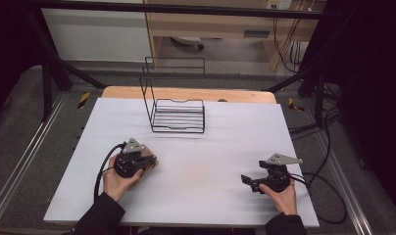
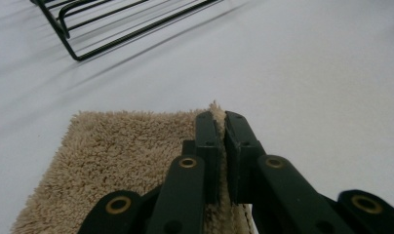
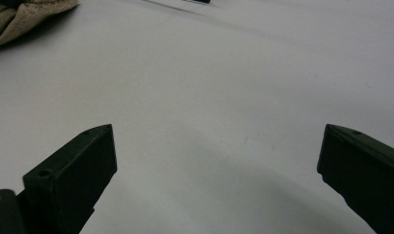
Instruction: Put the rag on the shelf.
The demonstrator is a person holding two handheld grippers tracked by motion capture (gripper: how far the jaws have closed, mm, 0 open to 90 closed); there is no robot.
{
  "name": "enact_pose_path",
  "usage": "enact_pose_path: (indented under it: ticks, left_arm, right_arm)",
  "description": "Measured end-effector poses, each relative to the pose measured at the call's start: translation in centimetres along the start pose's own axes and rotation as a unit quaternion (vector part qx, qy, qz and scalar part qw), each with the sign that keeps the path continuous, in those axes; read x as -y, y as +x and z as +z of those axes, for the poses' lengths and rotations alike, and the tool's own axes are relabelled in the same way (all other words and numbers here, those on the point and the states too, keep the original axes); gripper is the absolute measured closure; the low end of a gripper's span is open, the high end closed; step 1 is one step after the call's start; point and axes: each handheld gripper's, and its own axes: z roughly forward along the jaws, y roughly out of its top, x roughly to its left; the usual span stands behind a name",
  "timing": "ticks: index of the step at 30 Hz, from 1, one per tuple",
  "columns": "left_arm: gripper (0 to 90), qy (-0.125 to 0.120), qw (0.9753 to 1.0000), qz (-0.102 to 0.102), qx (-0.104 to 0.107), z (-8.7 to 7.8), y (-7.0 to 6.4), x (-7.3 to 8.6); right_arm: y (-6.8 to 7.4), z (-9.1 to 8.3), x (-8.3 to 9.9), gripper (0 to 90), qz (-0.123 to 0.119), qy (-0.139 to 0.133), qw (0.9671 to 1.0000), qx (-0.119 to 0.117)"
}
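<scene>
From the high view, the left claw (image 1: 146, 161) sits on a beige towel (image 1: 149, 166) at the bench's (image 1: 210, 147) near left; a black wire rack (image 1: 179, 115) stands behind. Left gripper view: jaws pinched tight on the shaggy towel's (image 2: 117, 151) edge. Right gripper view: right claw (image 3: 217, 161) gaping wide over bare bench, towel (image 3: 24, 14) cut off at the corner.

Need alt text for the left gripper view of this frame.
The left gripper has its black jaws shut on the edge of a tan shaggy towel lying on a white table. A black wire rack stands beyond, at the upper left.
</scene>
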Motion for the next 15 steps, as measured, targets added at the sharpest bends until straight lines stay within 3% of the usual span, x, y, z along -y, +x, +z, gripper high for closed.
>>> enact_pose_path:
  ticks: [9,15]
  left_arm:
    - [85.3,-0.002,0.9995,0.012,0.029,0.0,-1.7,-0.7]
    - [85.3,0.006,0.9988,0.018,0.044,0.9,-3.4,-1.2]
  right_arm:
    - [0.0,0.0,0.0,1.6,-0.001,0.000,1.0000,0.000]
    - [0.0,0.1,0.0,1.7,-0.002,0.003,1.0000,0.001]
